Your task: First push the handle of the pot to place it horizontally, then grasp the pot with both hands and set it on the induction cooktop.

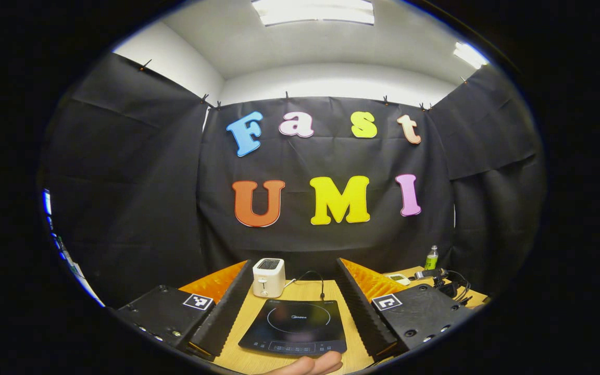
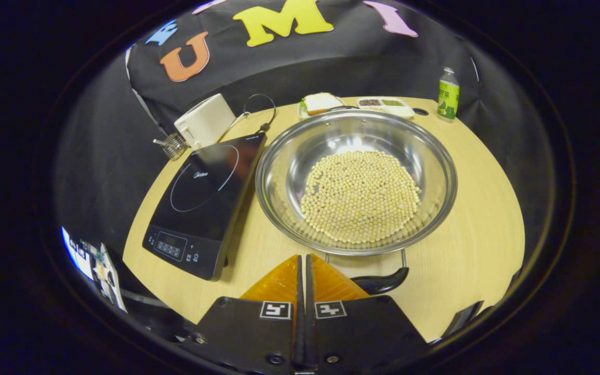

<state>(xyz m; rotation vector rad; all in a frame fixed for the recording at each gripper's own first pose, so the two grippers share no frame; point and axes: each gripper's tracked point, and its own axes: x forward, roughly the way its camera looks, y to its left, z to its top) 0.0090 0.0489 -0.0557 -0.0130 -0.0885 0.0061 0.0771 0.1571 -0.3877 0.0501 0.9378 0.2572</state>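
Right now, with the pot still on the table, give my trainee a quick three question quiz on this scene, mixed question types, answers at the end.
1. True or false: the pot already sits on the induction cooktop.
2. Multiple choice: the right gripper fingers are A) spread wide around the pot rim, B) closed together just short of the pot handle, C) clamped on the toaster.
3. Fill in: the pot holds a heap of pale round ____.

Key: 1 false, the pot stands on the table beside the cooktop. 2 B. 3 beans.
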